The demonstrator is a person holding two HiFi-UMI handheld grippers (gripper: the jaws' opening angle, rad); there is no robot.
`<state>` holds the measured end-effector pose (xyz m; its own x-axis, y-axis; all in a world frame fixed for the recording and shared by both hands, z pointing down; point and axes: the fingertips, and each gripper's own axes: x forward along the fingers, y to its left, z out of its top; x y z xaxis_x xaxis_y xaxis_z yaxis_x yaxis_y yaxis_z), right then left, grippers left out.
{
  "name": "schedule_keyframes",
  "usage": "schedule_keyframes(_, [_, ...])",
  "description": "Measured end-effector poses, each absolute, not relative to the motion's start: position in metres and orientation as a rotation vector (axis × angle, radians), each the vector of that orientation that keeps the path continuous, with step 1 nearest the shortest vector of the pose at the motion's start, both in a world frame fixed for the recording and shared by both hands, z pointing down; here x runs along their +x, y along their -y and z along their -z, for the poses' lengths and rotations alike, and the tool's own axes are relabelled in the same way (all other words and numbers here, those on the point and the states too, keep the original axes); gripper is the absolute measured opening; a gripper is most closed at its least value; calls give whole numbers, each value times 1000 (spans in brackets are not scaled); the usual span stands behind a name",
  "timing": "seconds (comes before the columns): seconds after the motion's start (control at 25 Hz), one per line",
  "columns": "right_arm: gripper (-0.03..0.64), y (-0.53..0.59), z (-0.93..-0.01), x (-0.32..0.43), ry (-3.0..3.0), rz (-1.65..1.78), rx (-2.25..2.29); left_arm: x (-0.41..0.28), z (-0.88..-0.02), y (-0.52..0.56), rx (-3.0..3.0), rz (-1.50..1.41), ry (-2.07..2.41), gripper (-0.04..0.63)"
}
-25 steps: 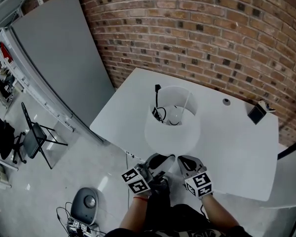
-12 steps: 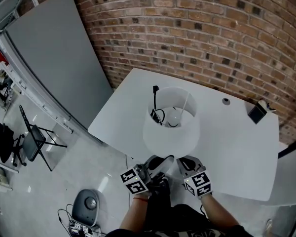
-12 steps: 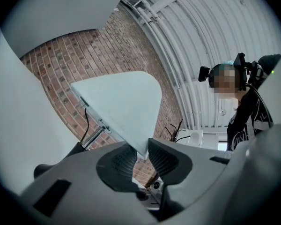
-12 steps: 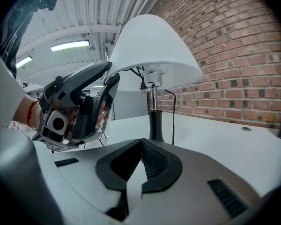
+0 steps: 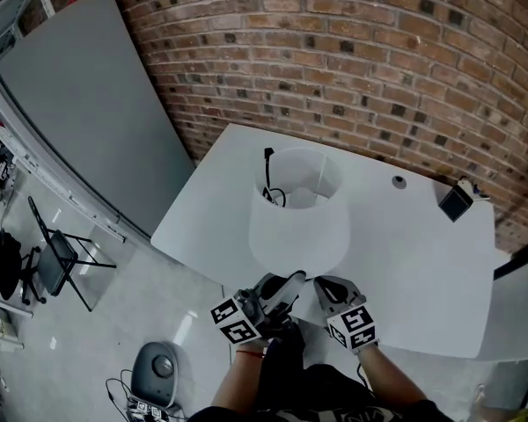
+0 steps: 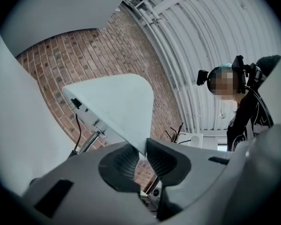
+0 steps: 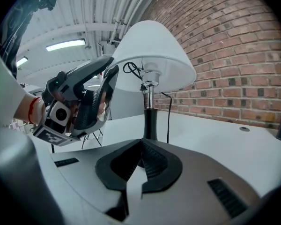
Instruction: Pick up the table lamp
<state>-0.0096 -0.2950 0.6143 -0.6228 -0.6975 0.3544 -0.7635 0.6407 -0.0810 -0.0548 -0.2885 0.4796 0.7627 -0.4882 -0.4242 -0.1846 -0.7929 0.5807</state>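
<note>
The left tongs (image 5: 286, 285) are pointing upward and closing on the near lower rim of the table lamp (image 5: 297, 222). The thin edge of its white shade is sitting between the two pads. A sliver of gap is showing beside it, so the pads are not clamping it. The right tongs (image 5: 322, 287) are lying just to the right of them, jaws pressed together with nothing between. They are aiming under the shade at the lamp's black stem (image 7: 150, 121), which is rising just beyond their tips, its foot hiding behind them. A black cord (image 7: 168, 118) is dropping beside the stem toward the worktop.

The white, matt worktop (image 5: 422, 271) is spreading out ahead of both tongs. Well beyond the right tongs, toward the far right corner, a small black box (image 5: 456, 202) is sitting, and a small round fitting (image 5: 398, 182) is lying near it. A red brick wall (image 5: 378, 60) is running behind the worktop, straight ahead of the tongs. Off to the left tongs' side, a large grey panel (image 5: 79, 104) is standing against that wall. Further out on that side, a black folding chair (image 5: 60, 258) is standing on the pale floor (image 5: 114, 323). A round grey device (image 5: 154, 372) is resting on the floor behind the left tongs. Overhead, a ribbed white ceiling (image 7: 89, 3) is showing, with a strip light (image 7: 65, 44) glowing.
</note>
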Motion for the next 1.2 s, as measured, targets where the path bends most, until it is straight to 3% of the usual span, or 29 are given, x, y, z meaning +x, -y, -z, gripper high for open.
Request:
schedule_keyframes(0.96, [3, 377, -611, -33, 2525, -448, 1161, -63, -453, 383, 2402, 808, 427, 20])
schedule_keyframes(1.2, [91, 396, -610, -39, 2486, -472, 1194, -67, -451, 400, 2417, 787, 416, 20])
